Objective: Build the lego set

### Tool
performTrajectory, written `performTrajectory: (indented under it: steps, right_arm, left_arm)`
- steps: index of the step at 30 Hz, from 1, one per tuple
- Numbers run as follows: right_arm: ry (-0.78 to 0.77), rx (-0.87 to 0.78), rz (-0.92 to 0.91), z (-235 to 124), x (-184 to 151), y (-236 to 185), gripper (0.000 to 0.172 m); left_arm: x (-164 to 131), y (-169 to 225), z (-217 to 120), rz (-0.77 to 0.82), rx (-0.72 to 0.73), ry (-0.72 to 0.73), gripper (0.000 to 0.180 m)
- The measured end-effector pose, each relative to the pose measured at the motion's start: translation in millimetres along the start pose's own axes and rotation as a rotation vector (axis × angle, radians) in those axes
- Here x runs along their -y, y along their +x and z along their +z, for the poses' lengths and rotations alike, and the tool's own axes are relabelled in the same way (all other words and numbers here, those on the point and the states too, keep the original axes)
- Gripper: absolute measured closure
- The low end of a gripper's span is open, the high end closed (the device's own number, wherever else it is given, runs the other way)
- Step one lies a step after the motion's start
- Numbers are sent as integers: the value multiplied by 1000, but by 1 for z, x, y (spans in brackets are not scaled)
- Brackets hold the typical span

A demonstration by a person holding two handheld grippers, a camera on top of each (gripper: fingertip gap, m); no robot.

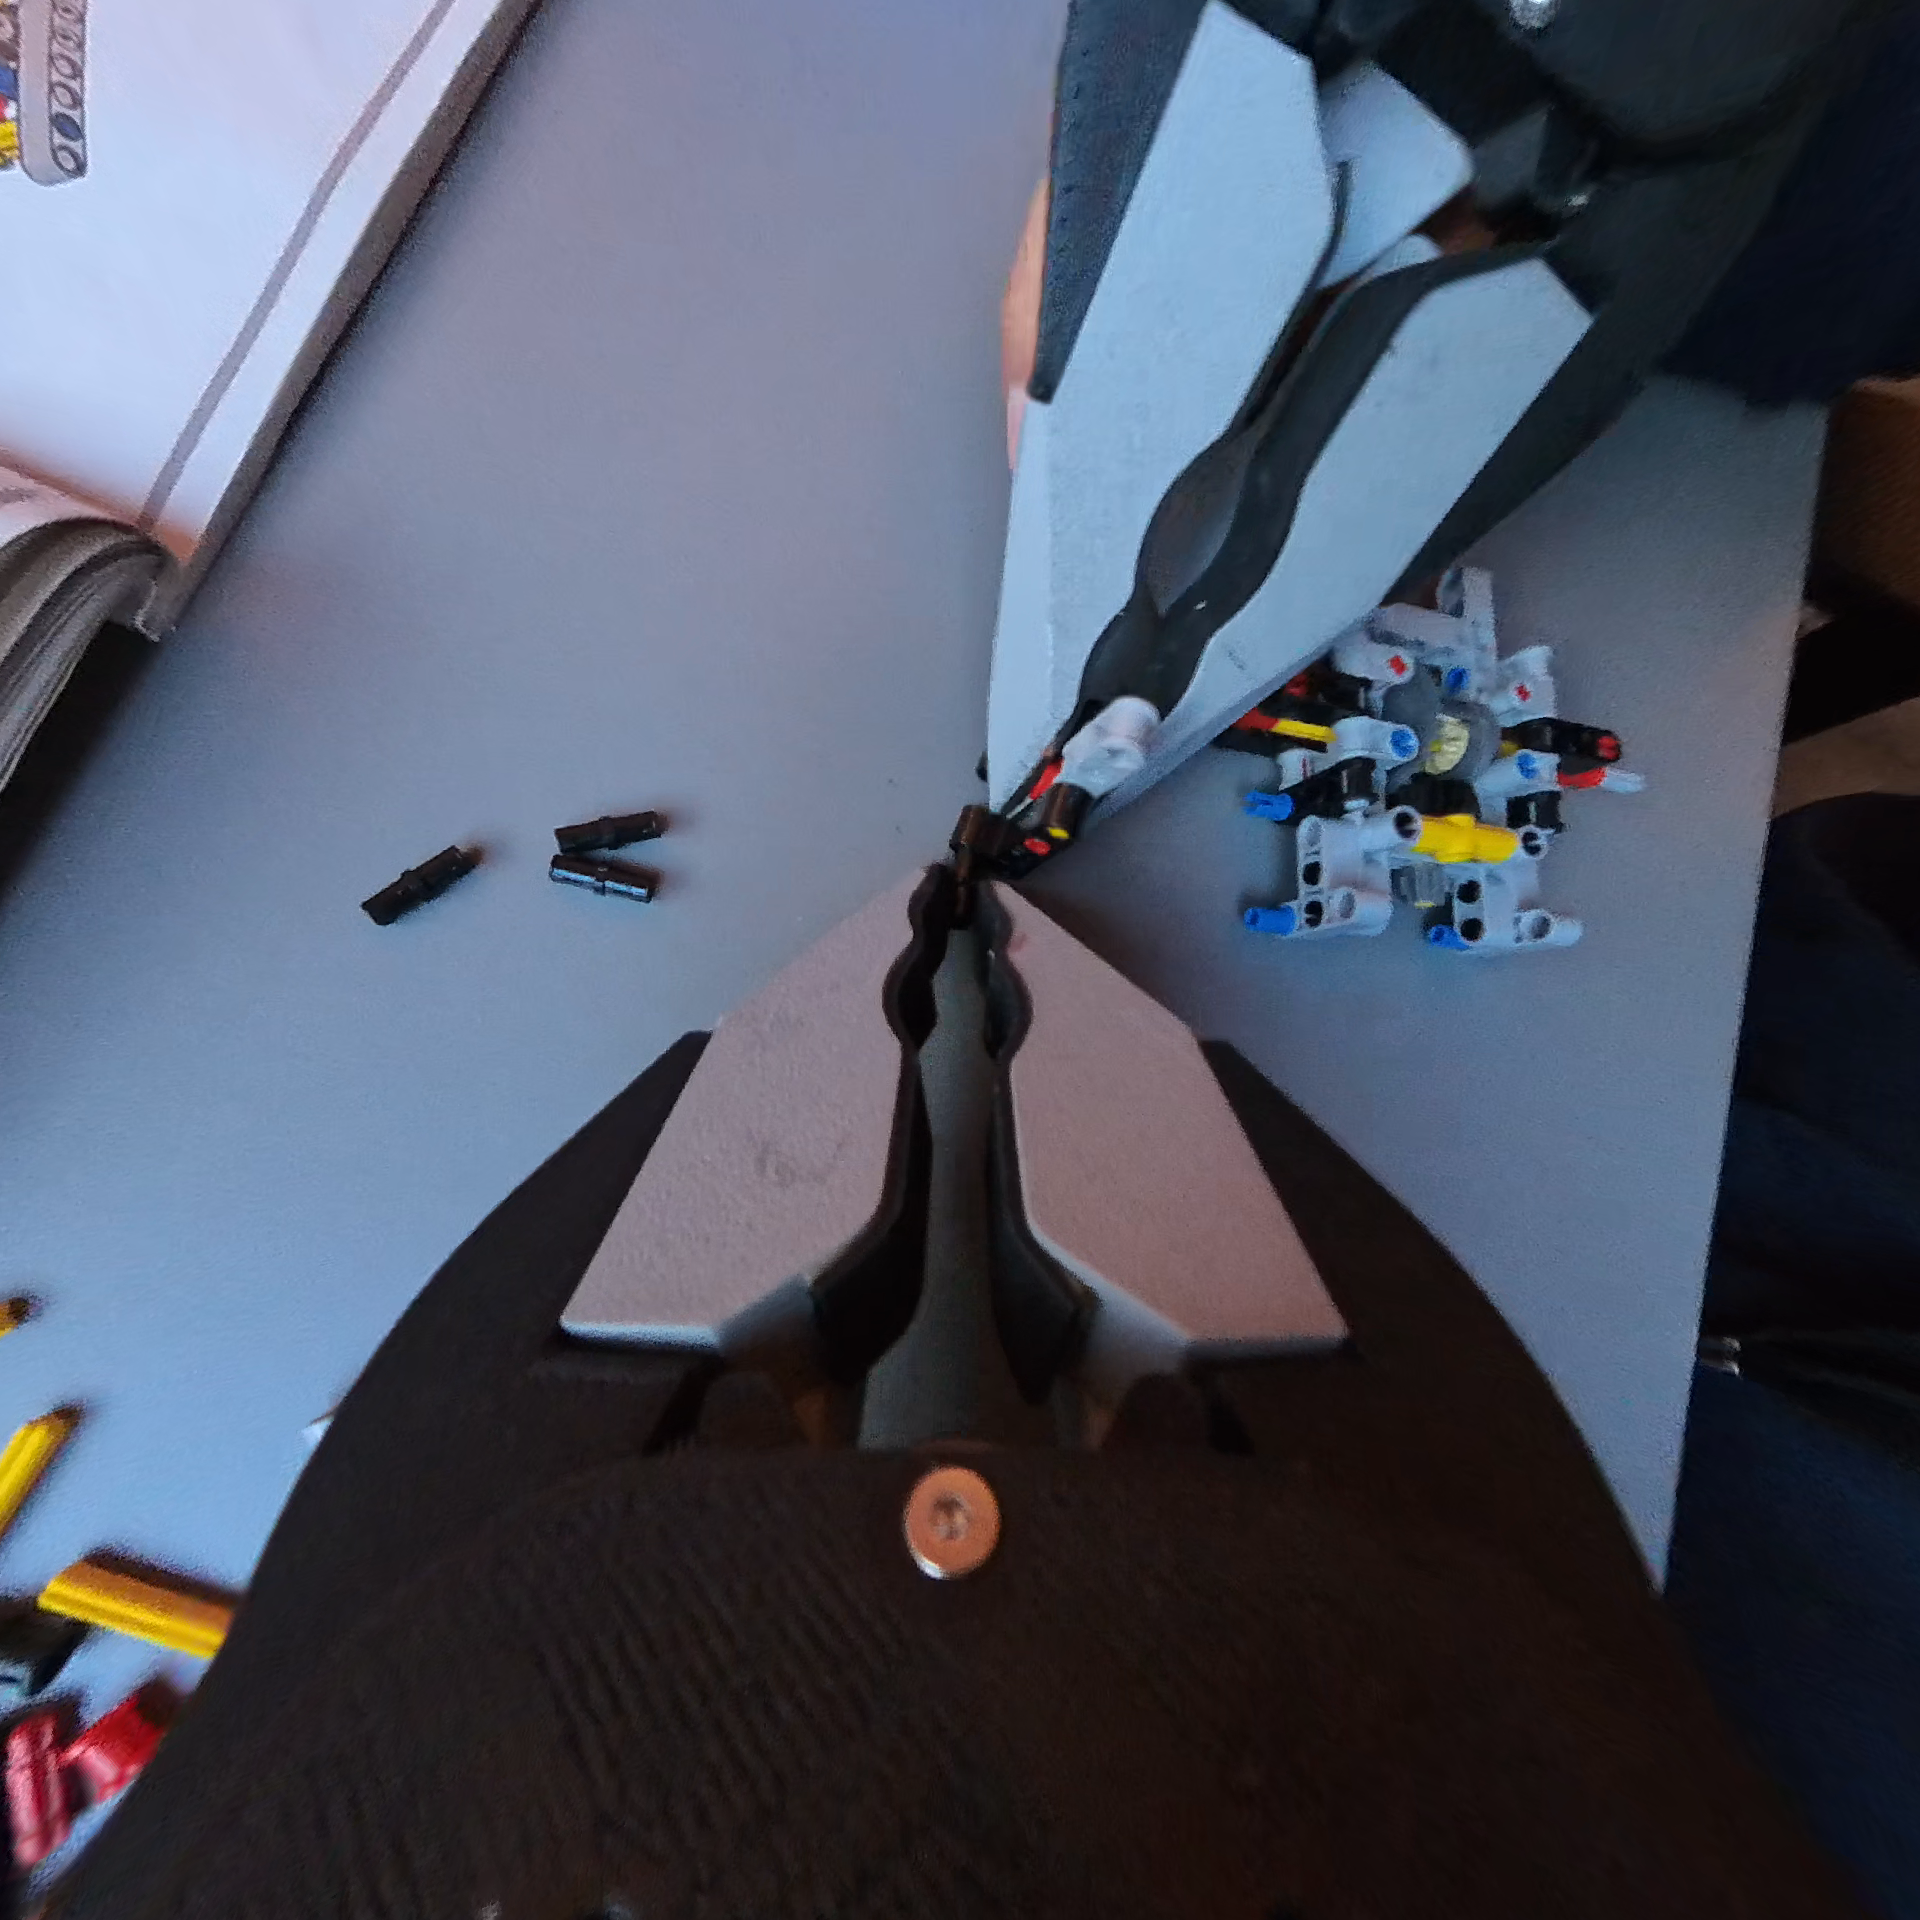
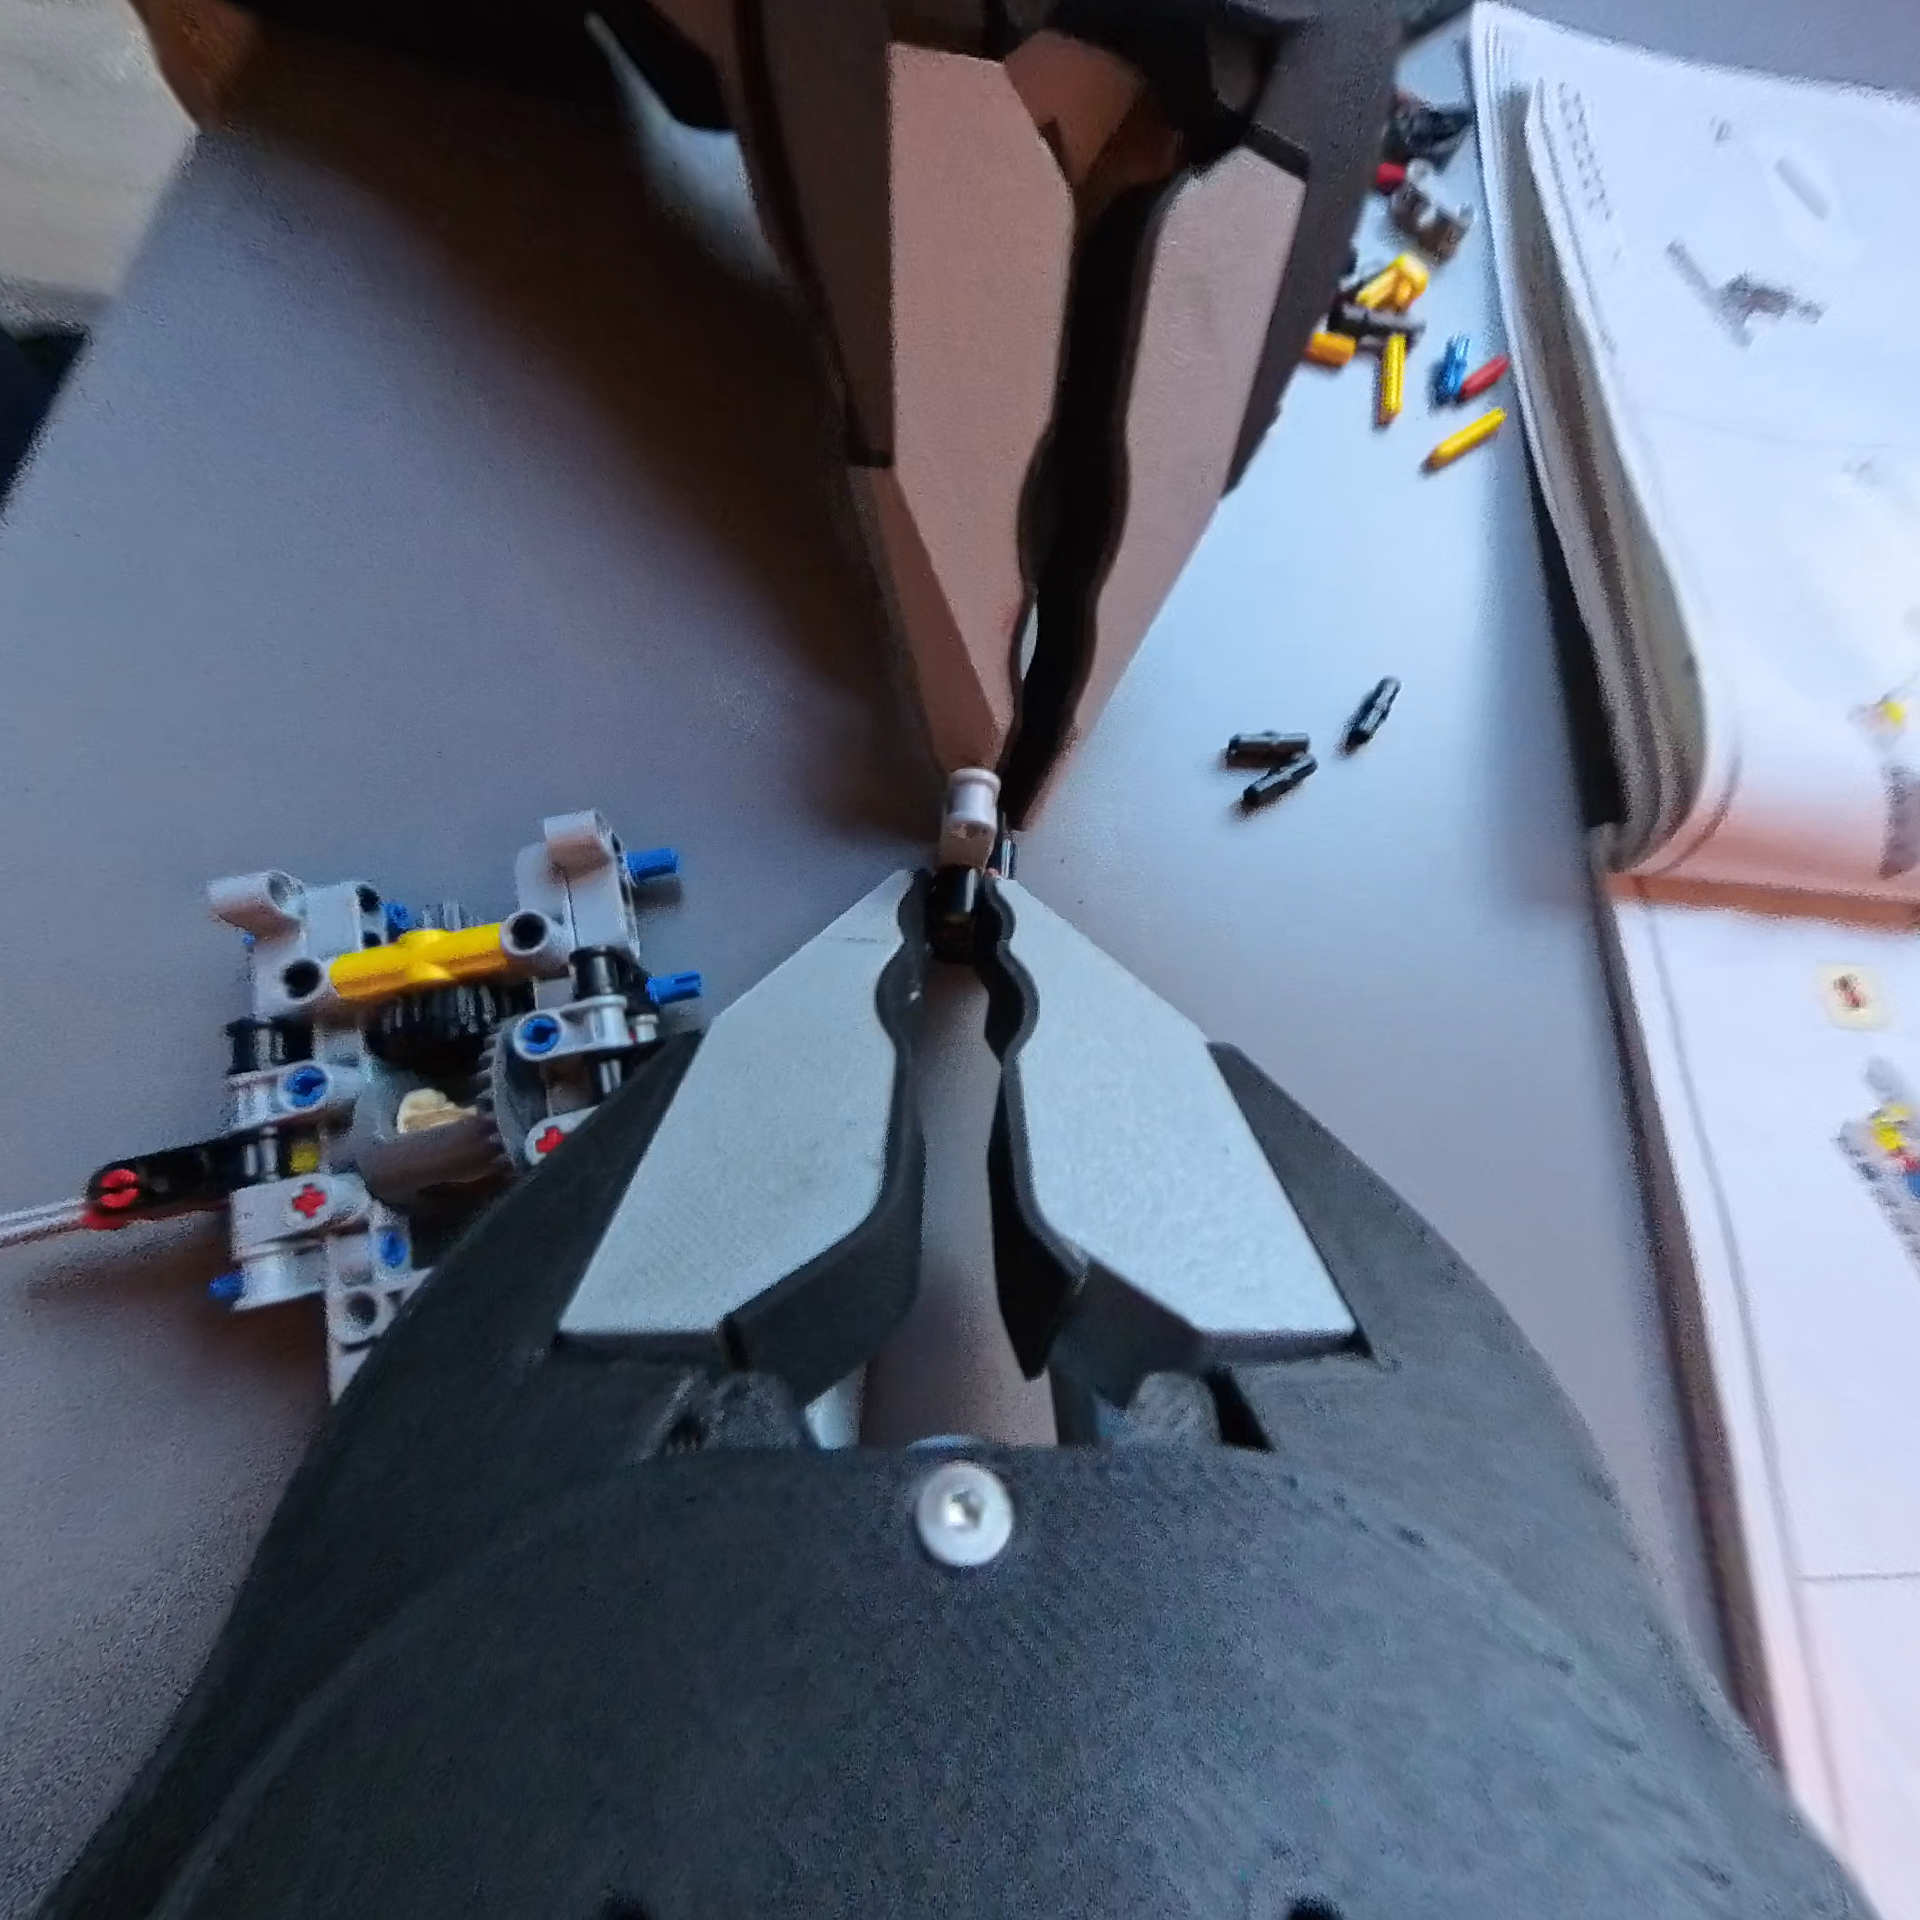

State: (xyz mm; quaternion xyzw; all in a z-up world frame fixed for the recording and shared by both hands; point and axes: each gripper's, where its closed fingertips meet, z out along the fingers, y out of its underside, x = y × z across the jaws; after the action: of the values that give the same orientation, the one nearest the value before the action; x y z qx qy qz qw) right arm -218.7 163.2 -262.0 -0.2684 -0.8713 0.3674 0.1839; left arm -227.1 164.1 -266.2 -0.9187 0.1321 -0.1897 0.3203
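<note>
While the two tools are meeting tip to tip above the grey counter (image 1: 727, 416), the left tool (image 1: 961, 904) is pinching a small black pin (image 1: 964, 883) between nearly closed fingertips, and only a short stub of that pin is showing past them. The right tool (image 2: 956, 914) is gripping a small assembly (image 2: 961, 883) by its black round part, which is sitting in the scalloped notch of the pads; a light grey connector (image 2: 971, 805) is sticking out beyond the tips, and the left wrist view is showing red and yellow marks on the black portion.

From the left tool, the assembly is lying straight ahead and slightly right, and the pin's free end is touching or all but touching its black end; I cannot tell whether it is entering a hole. The pin's long axis is running along the left tool's fingers, pointing away from that camera, while the assembly's long axis is running along the right tool's fingers, so the two axes are meeting at an angle rather than in line.

Three loose black pins (image 1: 606, 858) are lying on the counter left of the left tool, a larger grey built model (image 1: 1423, 790) is resting to its right, beside the right tool, and an open booklet (image 2: 1714, 416) is lying at the counter's far edge.
</note>
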Motion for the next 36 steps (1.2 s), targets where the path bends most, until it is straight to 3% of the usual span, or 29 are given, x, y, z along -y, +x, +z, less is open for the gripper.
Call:
performTrajectory:
  steps: [6,10,16,23,30,36]
  right_arm:
    - [-55,-109,-230,1,2,-1,167]
    - [-118,-163,-303,0,1,4,167]
    - [-43,-91,-175,0,0,5,167]
    - [-15,-43,-110,0,0,6,166]
    - [-56,-86,-237,0,0,6,166]
    - [-24,-33,-216,0,0,6,166]
  left_arm:
    - [-2,3,-2,-73,-137,-34,179]
    - [-1,-1,-2,-41,-120,-85,179]
    - [2,-3,-1,-99,-142,-3,179]
    - [3,-3,0,-65,-126,-29,180]
    - [4,-1,0,-129,-194,-32,180]
    - [4,-1,0,-7,-254,-122,180]
